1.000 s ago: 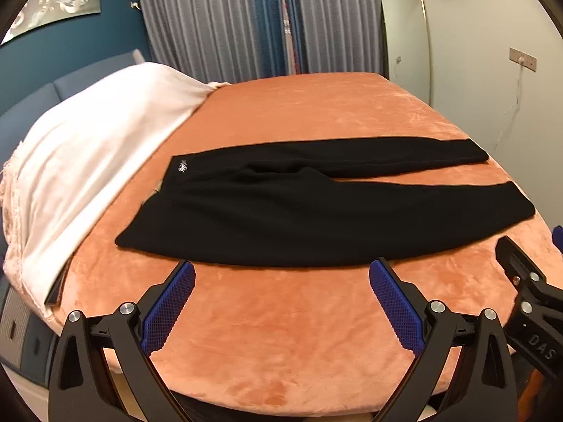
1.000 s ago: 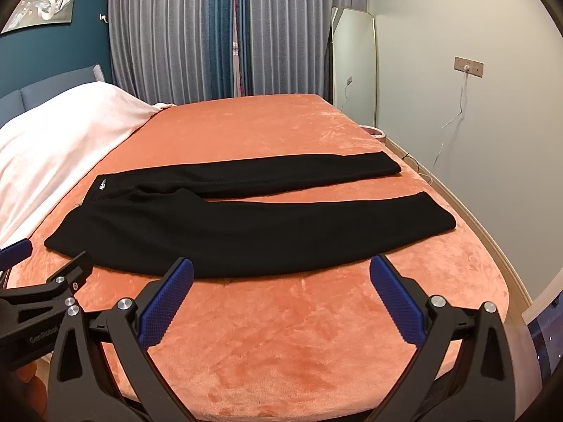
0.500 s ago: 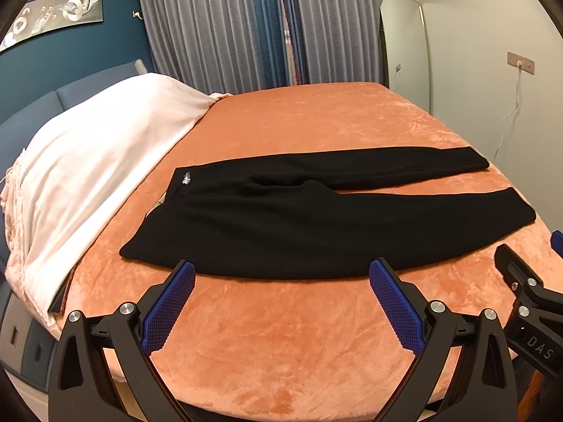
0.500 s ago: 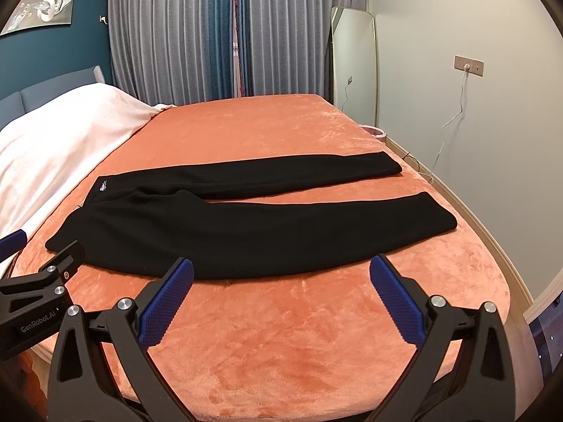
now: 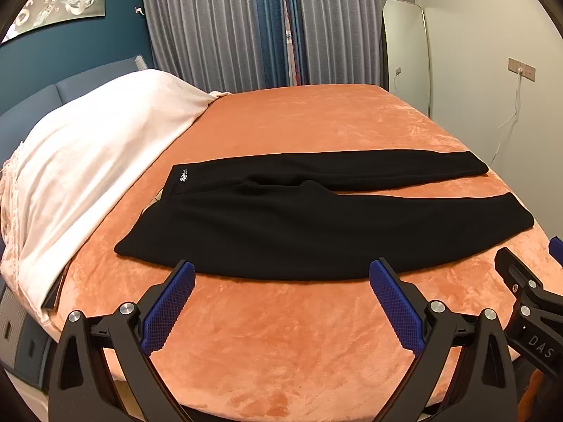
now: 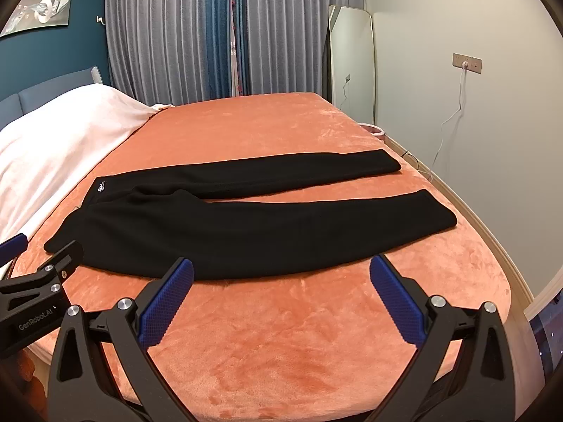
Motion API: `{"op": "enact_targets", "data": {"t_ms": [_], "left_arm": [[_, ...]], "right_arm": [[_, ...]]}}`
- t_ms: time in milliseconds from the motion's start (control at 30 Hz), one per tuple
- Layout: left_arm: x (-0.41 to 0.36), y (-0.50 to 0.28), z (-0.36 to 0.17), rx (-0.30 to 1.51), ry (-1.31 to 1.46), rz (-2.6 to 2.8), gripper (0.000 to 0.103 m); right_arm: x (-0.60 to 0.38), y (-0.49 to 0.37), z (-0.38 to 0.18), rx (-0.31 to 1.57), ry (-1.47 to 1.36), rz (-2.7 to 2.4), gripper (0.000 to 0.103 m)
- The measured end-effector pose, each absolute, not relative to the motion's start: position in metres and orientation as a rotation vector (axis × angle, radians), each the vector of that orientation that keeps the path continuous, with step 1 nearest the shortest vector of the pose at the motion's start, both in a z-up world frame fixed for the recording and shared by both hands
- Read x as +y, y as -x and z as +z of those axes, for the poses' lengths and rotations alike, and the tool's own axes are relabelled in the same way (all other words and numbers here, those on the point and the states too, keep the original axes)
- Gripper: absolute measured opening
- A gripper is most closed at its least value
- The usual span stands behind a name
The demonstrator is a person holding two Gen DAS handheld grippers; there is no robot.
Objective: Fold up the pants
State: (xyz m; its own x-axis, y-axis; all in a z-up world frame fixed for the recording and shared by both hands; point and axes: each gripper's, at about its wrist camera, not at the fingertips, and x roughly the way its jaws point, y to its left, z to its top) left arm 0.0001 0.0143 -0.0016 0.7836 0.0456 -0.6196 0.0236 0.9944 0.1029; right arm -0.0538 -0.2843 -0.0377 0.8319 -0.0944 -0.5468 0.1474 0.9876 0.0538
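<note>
Pants (image 5: pixel 299 225) flat on bed (image 5: pixel 316 351); both hand-held grippers wide, empty; floor cable only rightward.

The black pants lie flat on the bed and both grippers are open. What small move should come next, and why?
Probably lower both open grippers, left gripper and right gripper, to the near edge of the pants. The pants lie spread flat, legs apart, on the orange blanket, and neither gripper touches them yet.

Black fingers (image 5: pixel 165 311), blue pads, seemingly silver screws.
</note>
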Motion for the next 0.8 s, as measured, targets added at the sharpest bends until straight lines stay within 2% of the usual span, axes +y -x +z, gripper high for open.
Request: {"op": "enact_targets", "data": {"t_ms": [800], "left_arm": [[0.0150, -0.0014, -0.0034, 0.672, -0.125, 0.020, 0.098]], "right_arm": [[-0.2836, 0.0539, -0.0395, 0.581, -0.103, -0.129, 0.098]]}}
